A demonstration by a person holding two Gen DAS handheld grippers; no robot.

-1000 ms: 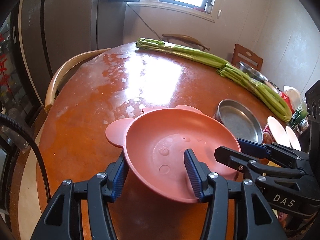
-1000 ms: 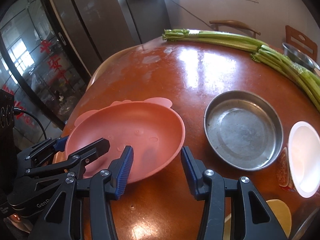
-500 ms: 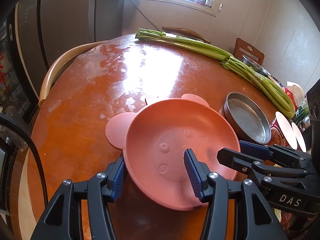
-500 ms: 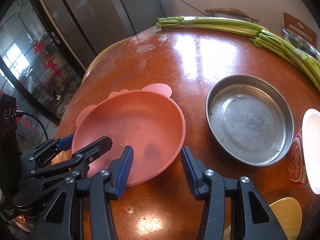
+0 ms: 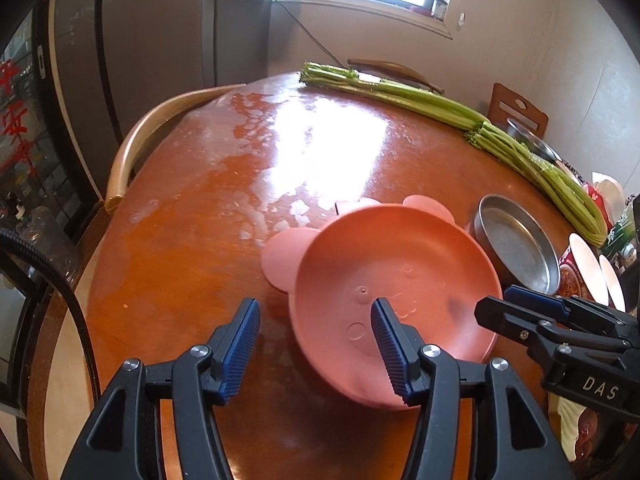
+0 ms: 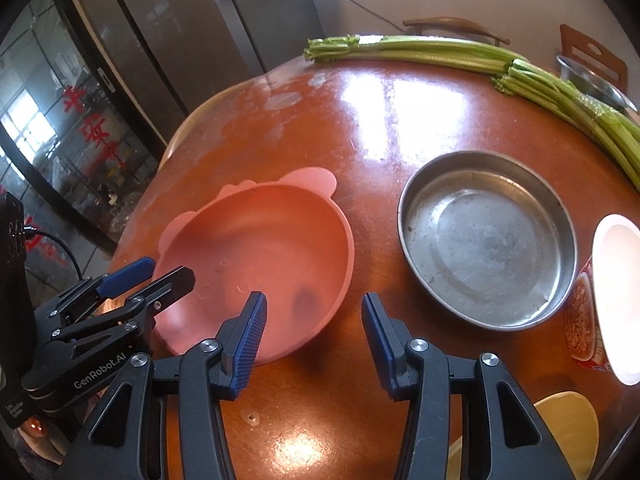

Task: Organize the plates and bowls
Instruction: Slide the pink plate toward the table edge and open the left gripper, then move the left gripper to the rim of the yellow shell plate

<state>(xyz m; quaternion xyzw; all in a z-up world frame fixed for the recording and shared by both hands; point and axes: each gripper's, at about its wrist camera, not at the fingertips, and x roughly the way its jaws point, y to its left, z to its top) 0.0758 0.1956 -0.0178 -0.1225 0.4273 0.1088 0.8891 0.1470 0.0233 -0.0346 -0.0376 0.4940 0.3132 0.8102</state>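
Observation:
A pink bowl with bear ears [image 5: 392, 276] [image 6: 260, 248] sits on the round brown table [image 5: 224, 208]. My left gripper [image 5: 316, 340] is open at the bowl's near left rim, its right finger over the bowl and its left finger outside. My right gripper [image 6: 312, 336] is open at the bowl's near right rim, its left finger over the rim. A round steel pan [image 6: 486, 238] [image 5: 516, 244] lies just right of the bowl. A white bowl [image 6: 618, 296] stands at the right edge.
Long celery stalks [image 6: 460, 60] [image 5: 440, 108] lie across the table's far side. A steel bowl [image 6: 592, 80] sits behind them. A yellow plate [image 6: 568, 428] lies at the near right. Chairs [image 5: 160, 136] and a refrigerator [image 5: 140, 40] stand around the table.
Both grippers have drawn back and risen a little. The left gripper has shifted left, so the bowl's rim now sits at its right finger. The bowl stays on the table.

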